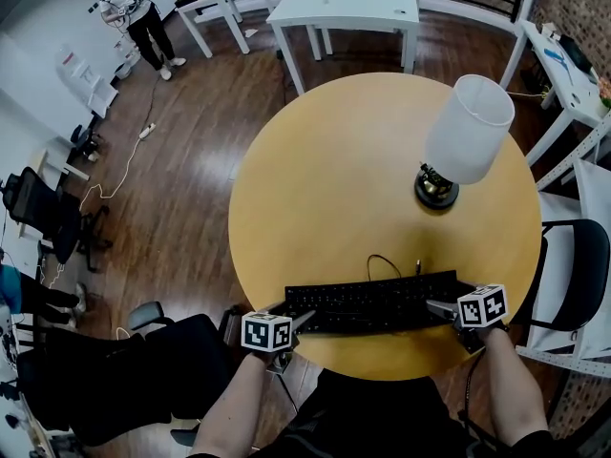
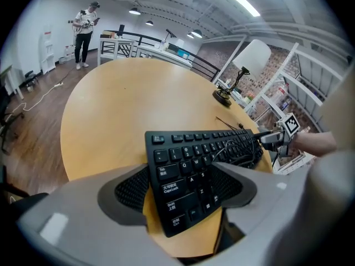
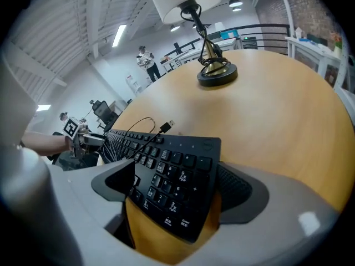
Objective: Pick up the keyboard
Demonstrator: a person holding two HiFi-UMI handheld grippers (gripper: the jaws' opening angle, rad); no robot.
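Keyboard (image 1: 377,303) at table's (image 1: 334,189) near edge, own cable (image 3: 166,127) atop, lamp (image 1: 463,136) beyond.

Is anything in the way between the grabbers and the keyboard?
No, nothing visible is. The keyboard lies on the table with one end already between the left gripper's jaws and the other between the right gripper's. Its loose cable lies over the keys, blocking neither.
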